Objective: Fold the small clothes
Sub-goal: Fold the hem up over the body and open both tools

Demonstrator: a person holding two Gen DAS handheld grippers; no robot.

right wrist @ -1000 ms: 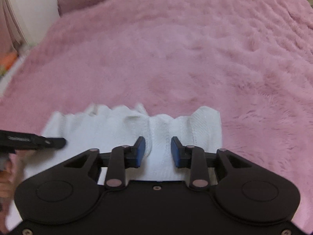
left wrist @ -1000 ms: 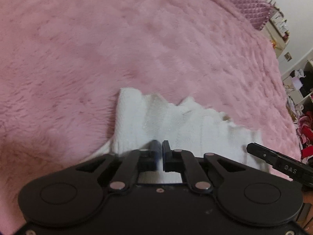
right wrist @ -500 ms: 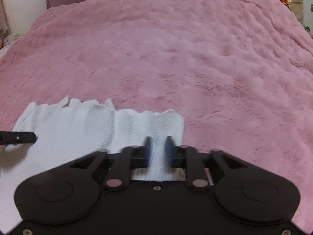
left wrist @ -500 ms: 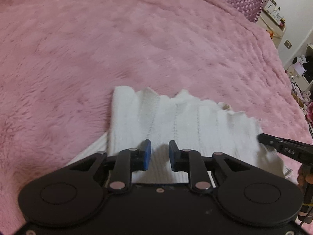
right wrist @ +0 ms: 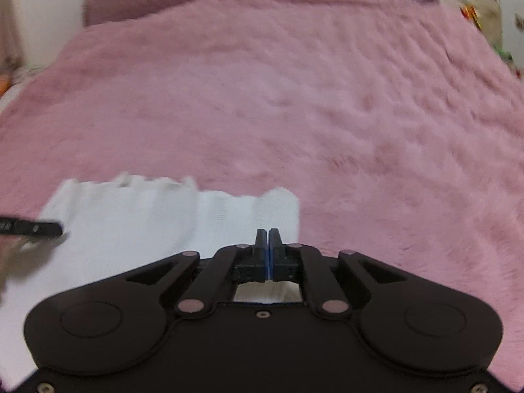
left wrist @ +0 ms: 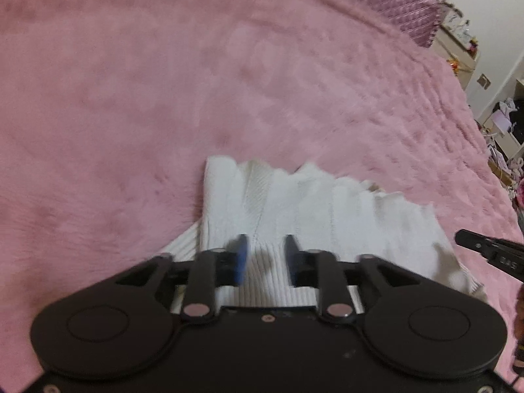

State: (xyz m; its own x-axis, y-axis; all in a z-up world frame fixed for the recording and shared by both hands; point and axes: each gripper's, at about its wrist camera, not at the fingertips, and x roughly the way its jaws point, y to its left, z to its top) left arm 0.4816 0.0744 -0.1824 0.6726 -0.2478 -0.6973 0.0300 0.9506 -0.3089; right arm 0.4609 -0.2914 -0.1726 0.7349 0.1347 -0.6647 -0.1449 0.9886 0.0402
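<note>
A white ribbed knit garment (left wrist: 314, 209) lies folded on the pink fluffy blanket (left wrist: 229, 82). My left gripper (left wrist: 265, 245) is open, its blue-padded jaws apart just above the garment's near left part. My right gripper (right wrist: 268, 235) is shut with the pads together, above the garment's (right wrist: 147, 216) right edge; no cloth shows between the pads. The right gripper's finger shows at the left wrist view's right edge (left wrist: 484, 250), and the left gripper's finger at the right wrist view's left edge (right wrist: 32, 227).
The pink blanket (right wrist: 327, 98) covers the whole bed. A purple quilted pillow (left wrist: 406, 9) lies at the far end. Cluttered shelves and furniture (left wrist: 501, 124) stand beyond the bed's right side.
My left gripper opened from shut and widened. My right gripper went from open to shut. Both drew back slightly over the garment.
</note>
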